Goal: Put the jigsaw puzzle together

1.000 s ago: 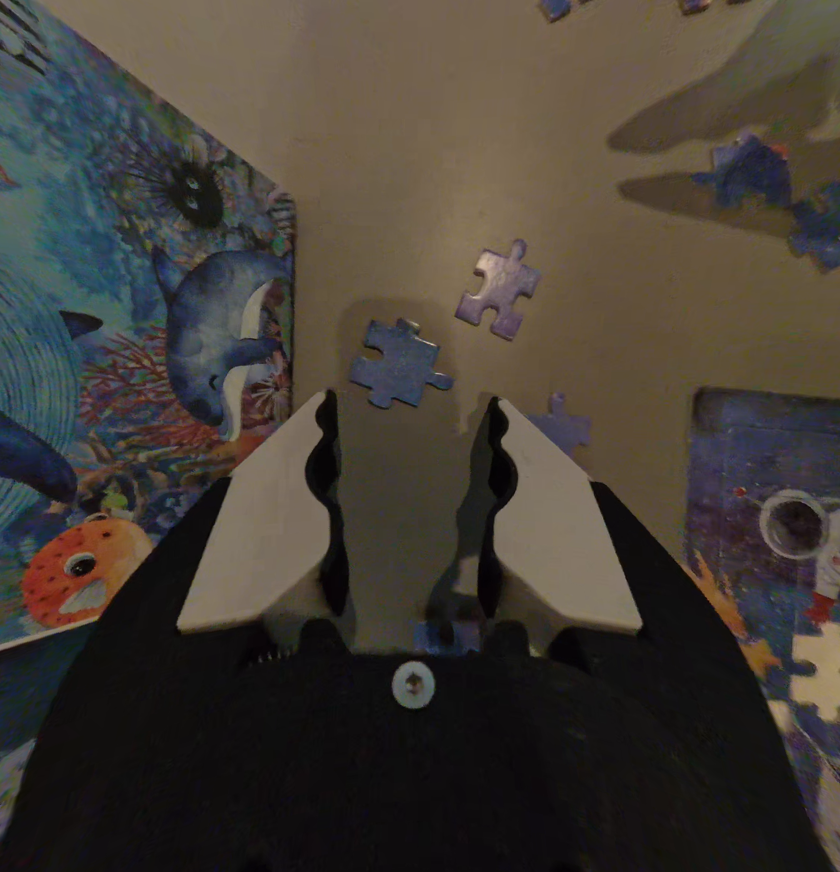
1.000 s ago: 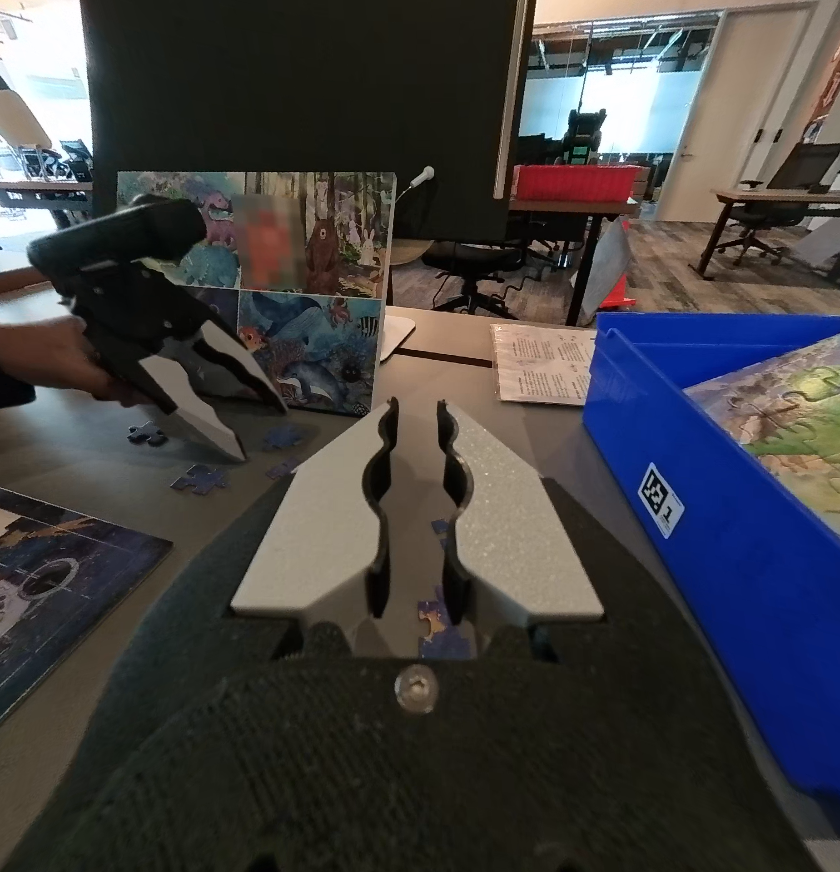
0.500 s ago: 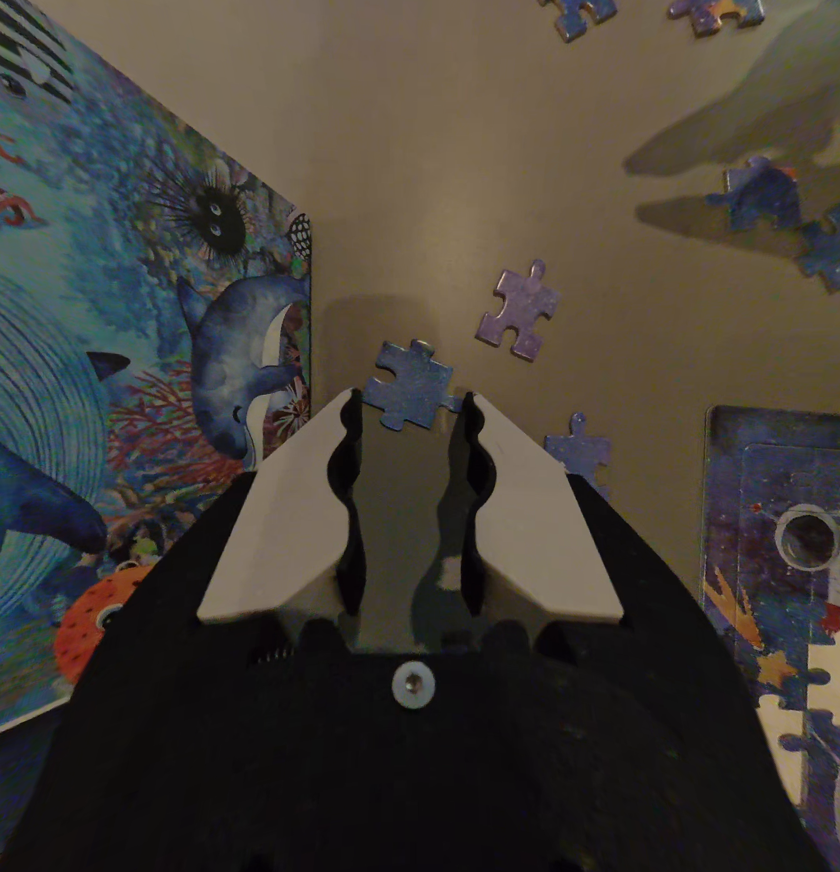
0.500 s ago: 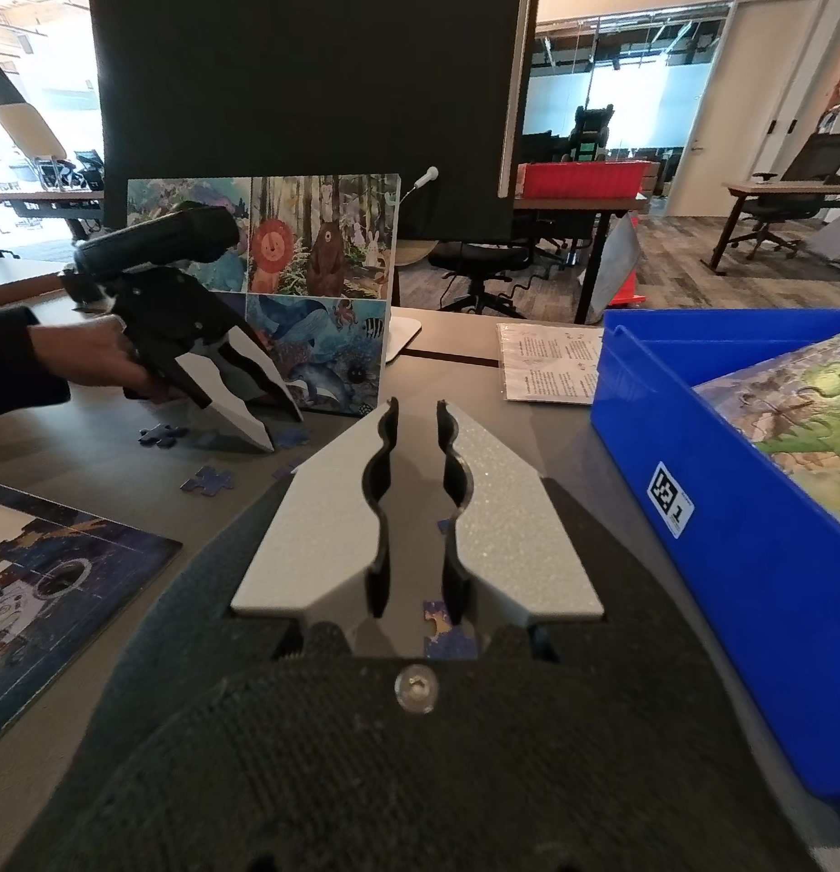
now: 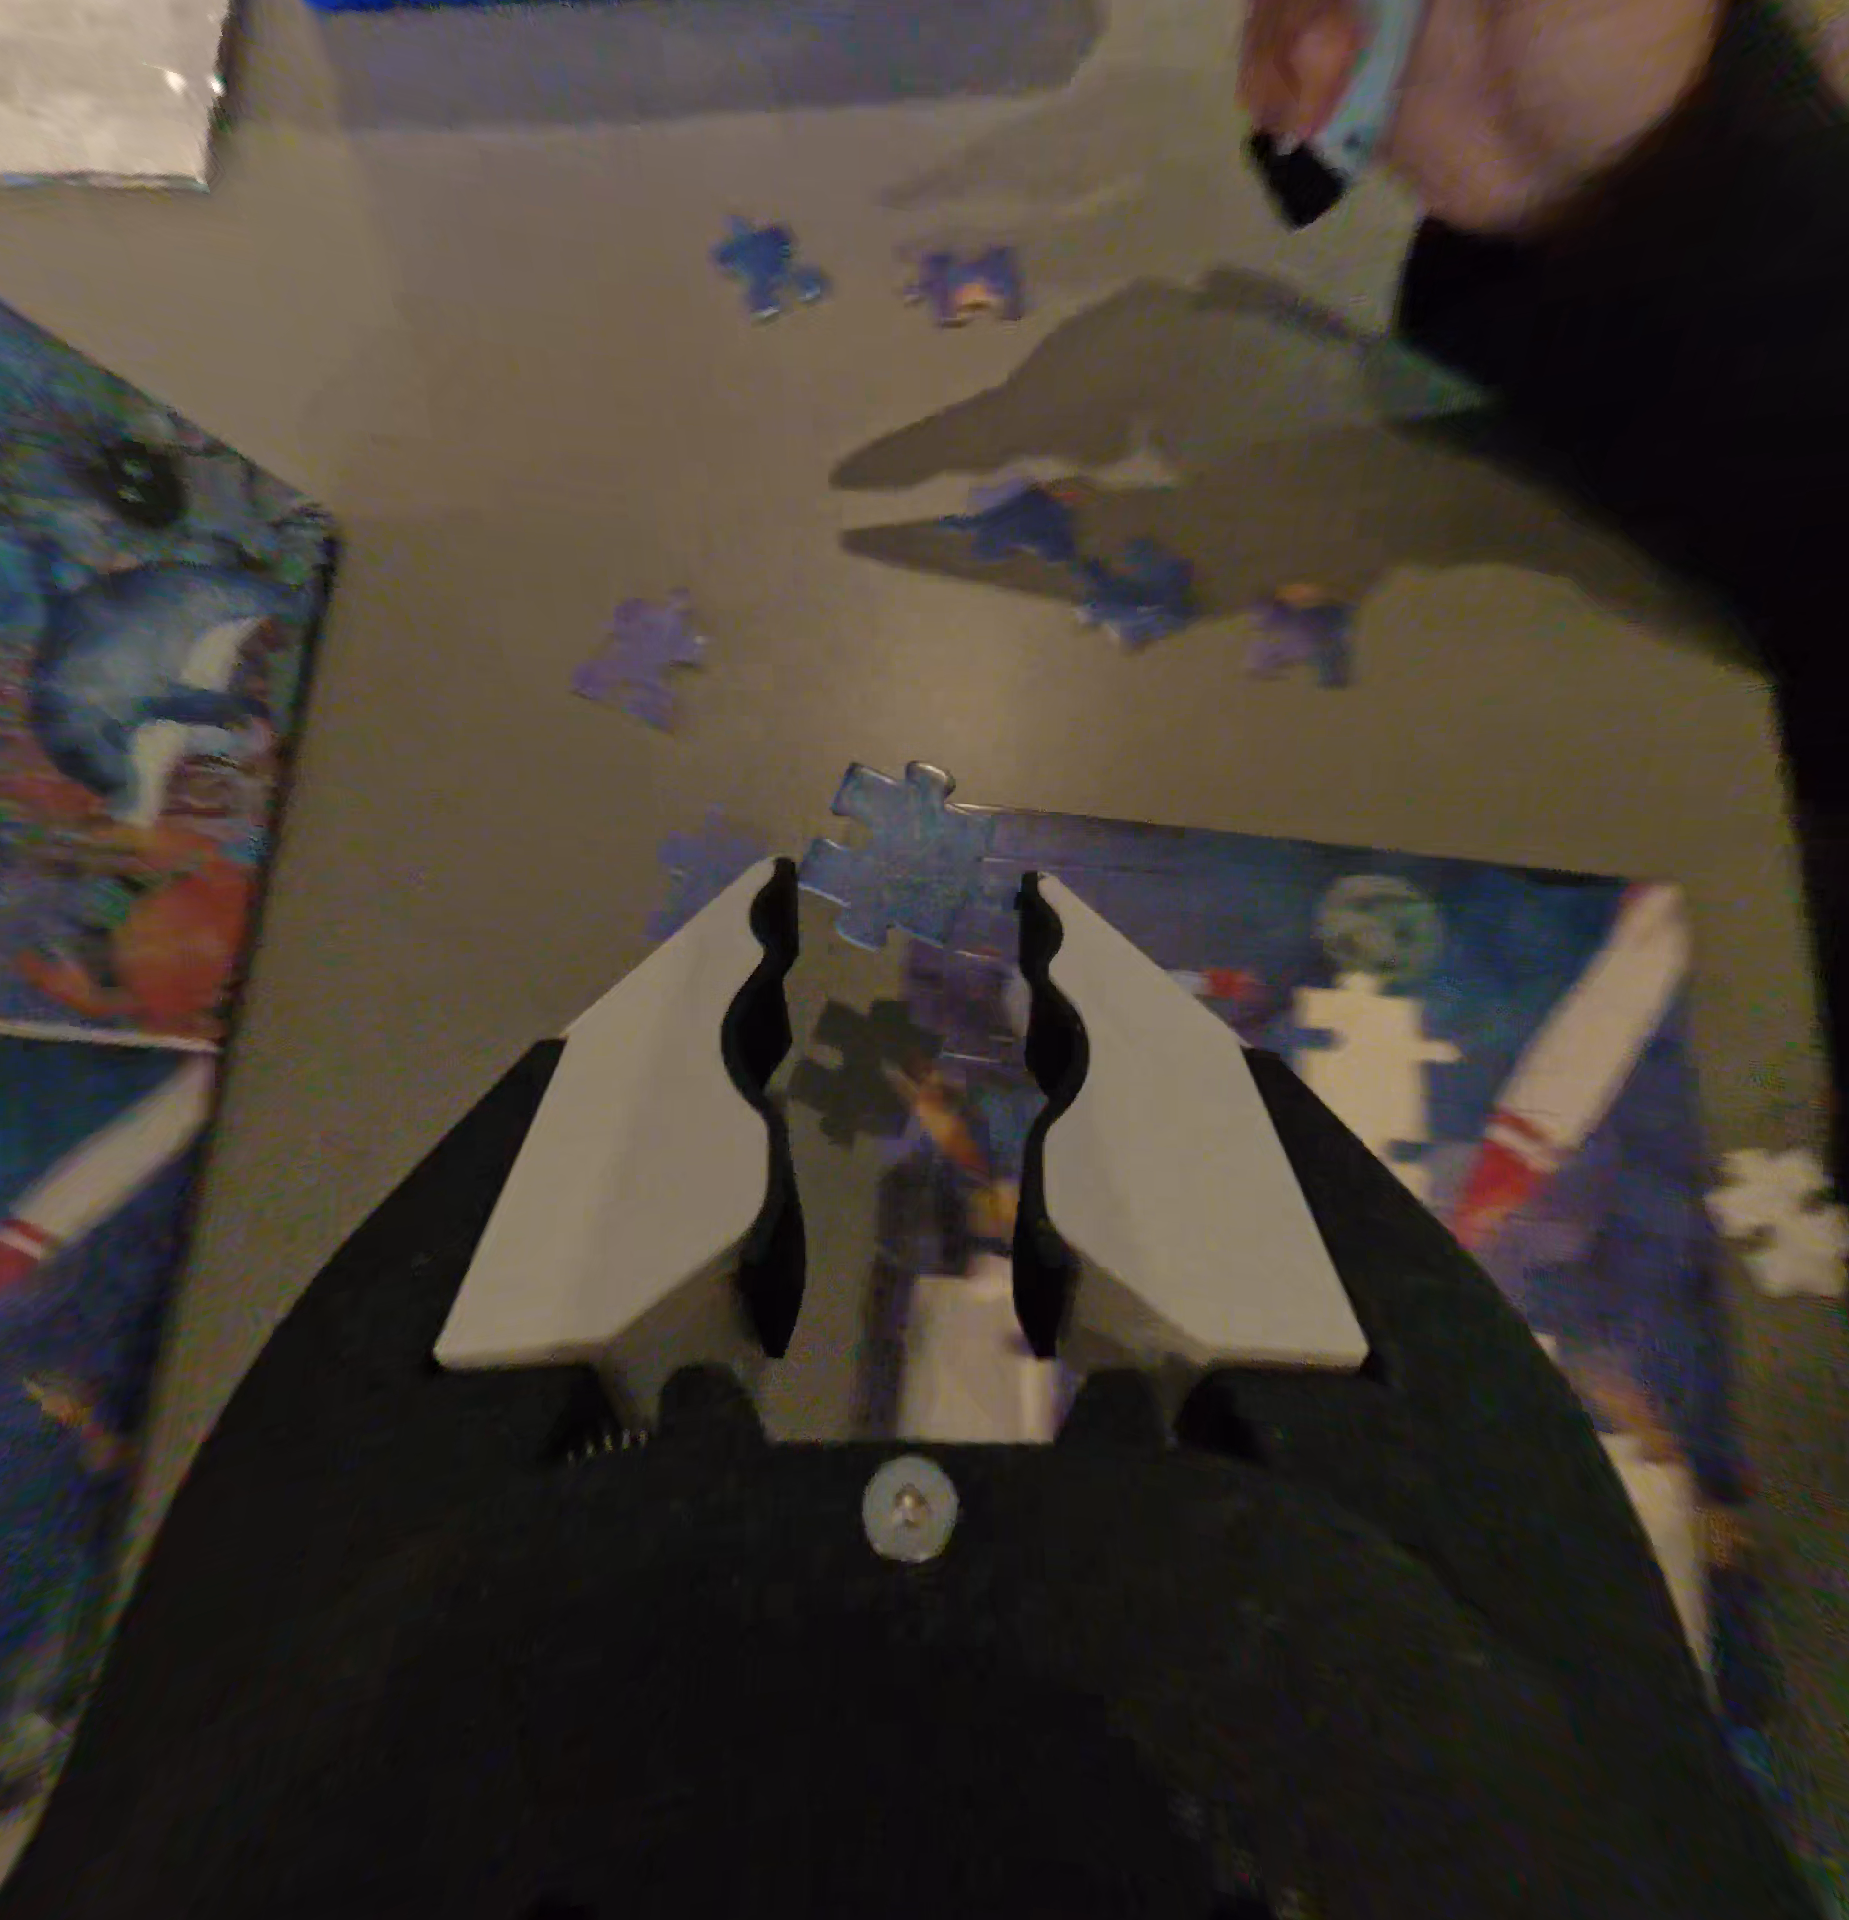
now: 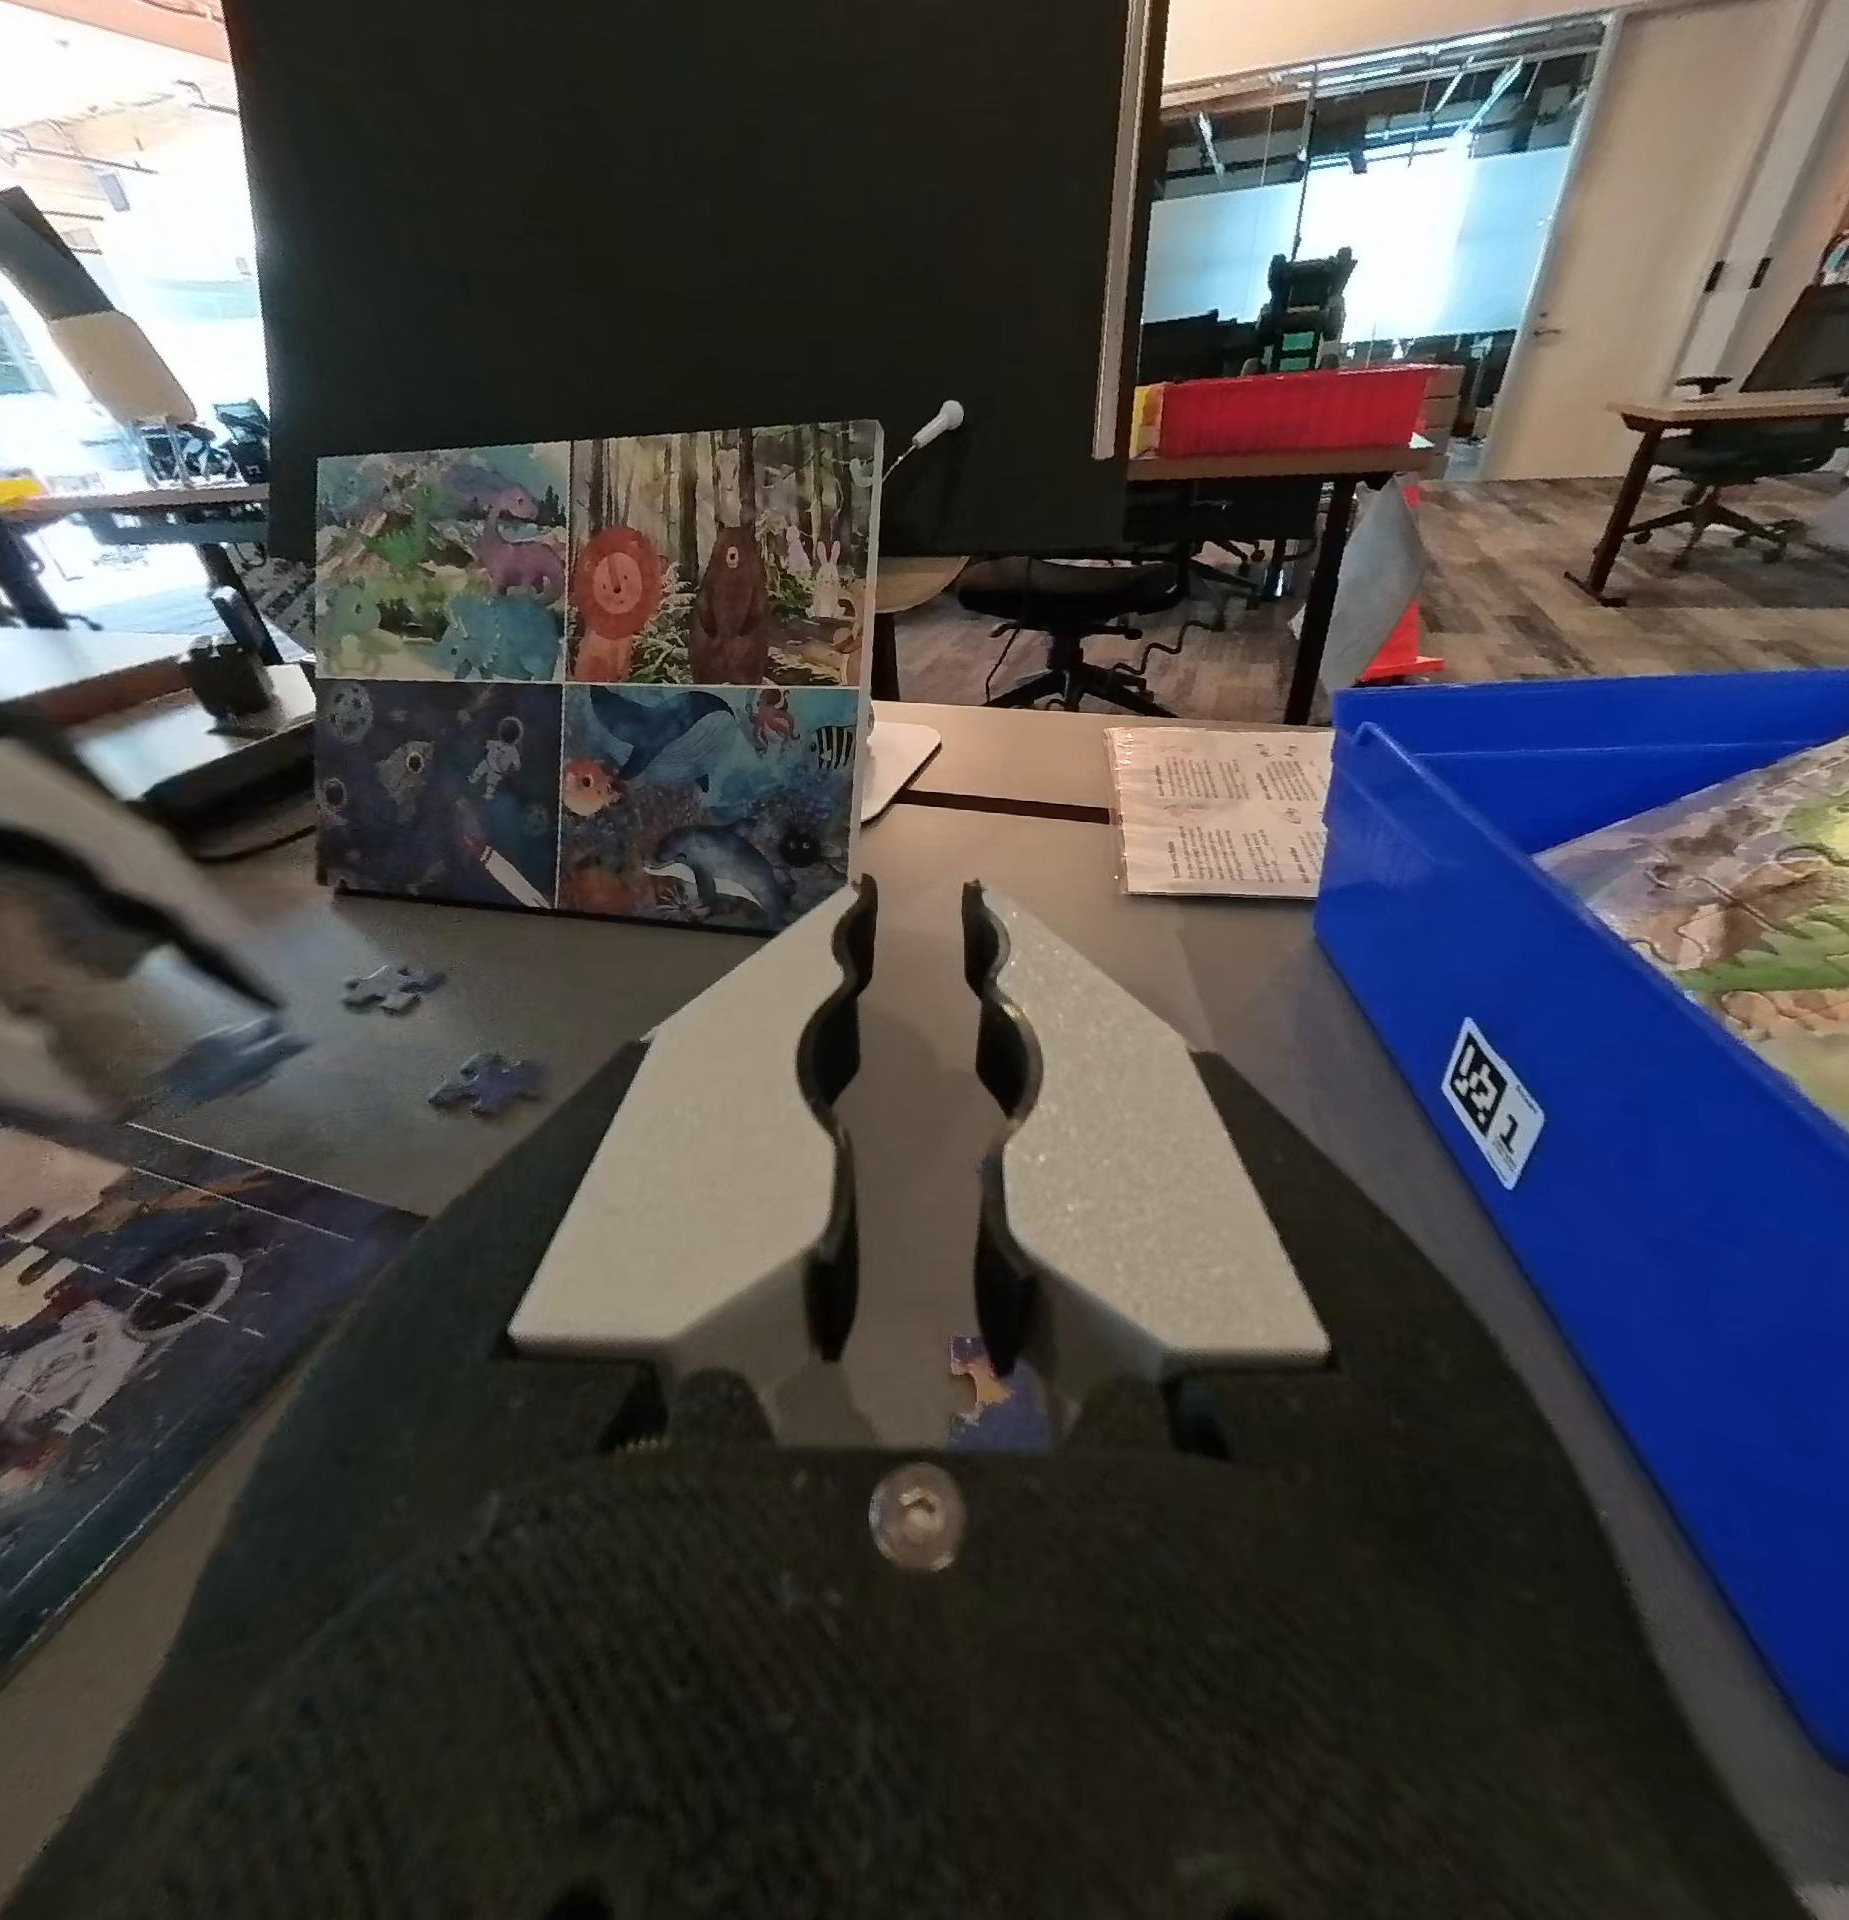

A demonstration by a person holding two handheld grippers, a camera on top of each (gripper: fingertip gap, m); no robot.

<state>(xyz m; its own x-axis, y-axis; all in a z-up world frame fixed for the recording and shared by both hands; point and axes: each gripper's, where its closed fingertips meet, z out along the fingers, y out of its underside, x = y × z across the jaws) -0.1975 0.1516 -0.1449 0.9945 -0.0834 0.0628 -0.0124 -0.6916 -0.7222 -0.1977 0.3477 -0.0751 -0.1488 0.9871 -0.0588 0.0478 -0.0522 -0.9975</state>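
The left gripper [image 5: 904, 883] holds a blue puzzle piece [image 5: 899, 868] pinched between its two tips, up in the air, with the piece's dark shadow on the space puzzle board [image 5: 1419, 1018] under the jaws. The right gripper [image 6: 918, 899] holds nothing, its jaws a little apart. More loose pieces [image 5: 645, 660] lie on the table [image 5: 546, 436] ahead of the left jaws.
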